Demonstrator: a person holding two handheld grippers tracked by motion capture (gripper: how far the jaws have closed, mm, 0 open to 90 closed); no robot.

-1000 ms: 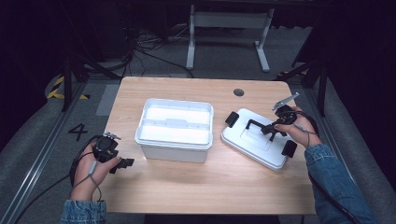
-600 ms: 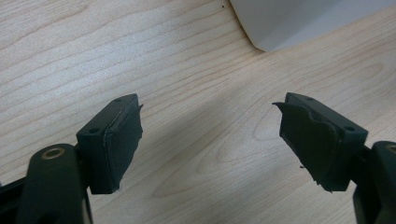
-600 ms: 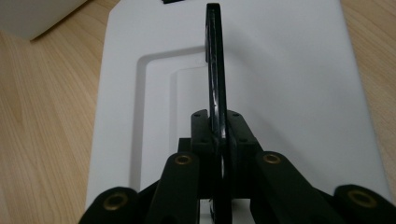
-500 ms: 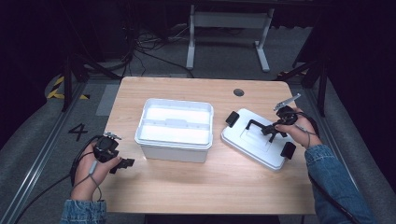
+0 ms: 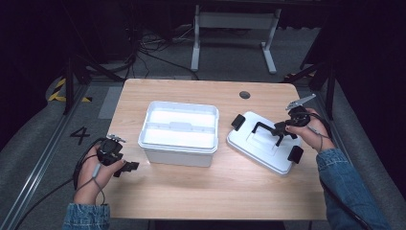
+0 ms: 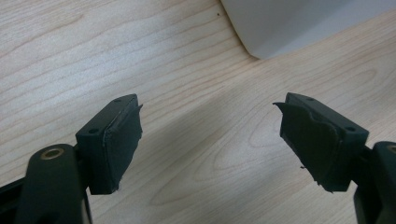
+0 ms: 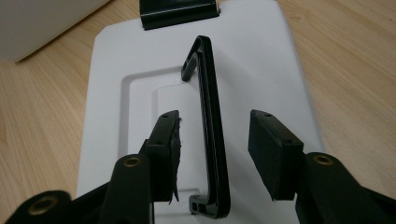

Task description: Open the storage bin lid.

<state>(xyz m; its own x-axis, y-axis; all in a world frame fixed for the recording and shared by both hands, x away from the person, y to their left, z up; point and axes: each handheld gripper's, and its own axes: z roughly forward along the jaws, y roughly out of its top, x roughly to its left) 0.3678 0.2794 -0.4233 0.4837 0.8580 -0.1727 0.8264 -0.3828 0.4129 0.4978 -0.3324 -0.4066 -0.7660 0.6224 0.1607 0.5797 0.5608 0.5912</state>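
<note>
The white lid (image 5: 262,142) lies flat on the worktop (image 5: 191,191), directly under the right claw (image 7: 212,149). Its black handle (image 7: 211,126) stands raised between the jaws, its long axis running straight away from the claw. The right claw is parted around the handle, apparently not yet clamped. The left claw (image 6: 210,140) is held wide open and empty, with the open white box (image 5: 179,132) just ahead.

Bare table (image 5: 191,191) is left along the near edge. The middle is blocked by the open white bin (image 5: 178,132); beside it lies the lid (image 5: 261,143), its raised black handle (image 7: 211,140) flanked by the right gripper (image 7: 212,158).
</note>
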